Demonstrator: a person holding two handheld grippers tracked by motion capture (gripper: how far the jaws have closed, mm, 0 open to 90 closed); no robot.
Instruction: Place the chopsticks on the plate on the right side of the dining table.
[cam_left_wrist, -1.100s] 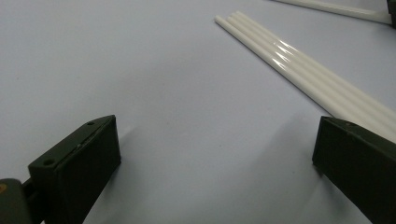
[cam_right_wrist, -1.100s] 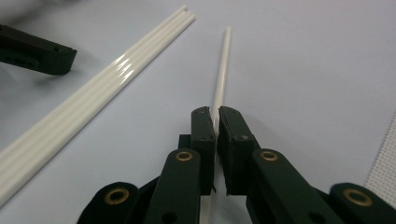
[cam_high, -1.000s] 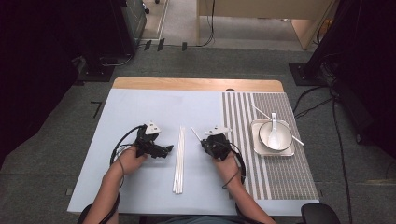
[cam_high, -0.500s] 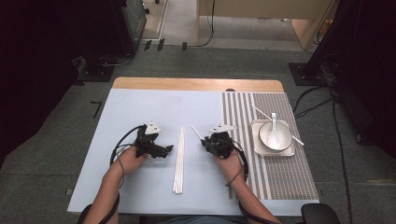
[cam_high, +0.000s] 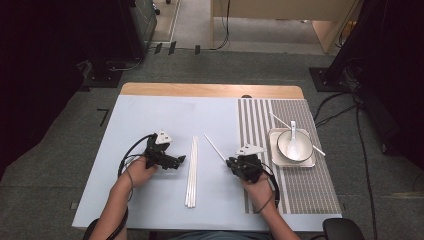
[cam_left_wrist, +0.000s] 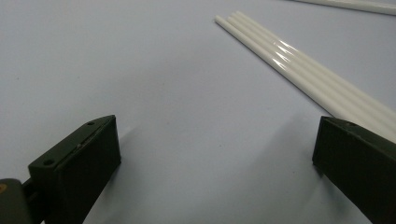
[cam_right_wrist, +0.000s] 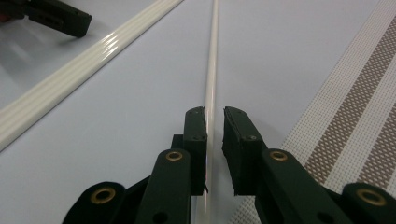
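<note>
A single white chopstick (cam_high: 214, 147) (cam_right_wrist: 214, 60) lies slantwise on the pale blue table and runs between the jaws of my right gripper (cam_high: 229, 161) (cam_right_wrist: 215, 126), which is shut on its near end. To the left, three white chopsticks (cam_high: 191, 172) (cam_left_wrist: 299, 65) (cam_right_wrist: 70, 79) lie side by side in a tight bundle. My left gripper (cam_high: 182, 159) (cam_left_wrist: 215, 149) stands open just left of that bundle, low over the bare table with nothing between its jaws.
A striped placemat (cam_high: 260, 125) (cam_right_wrist: 355, 107) covers the table's right side. On it a square white plate (cam_high: 295, 163) holds a bowl (cam_high: 282, 145) with a spoon (cam_high: 293, 137), and another chopstick (cam_high: 277, 120) lies under the bowl.
My right gripper has shifted a little toward the far left with the single chopstick between its jaws. The left gripper has stayed beside the bundle.
</note>
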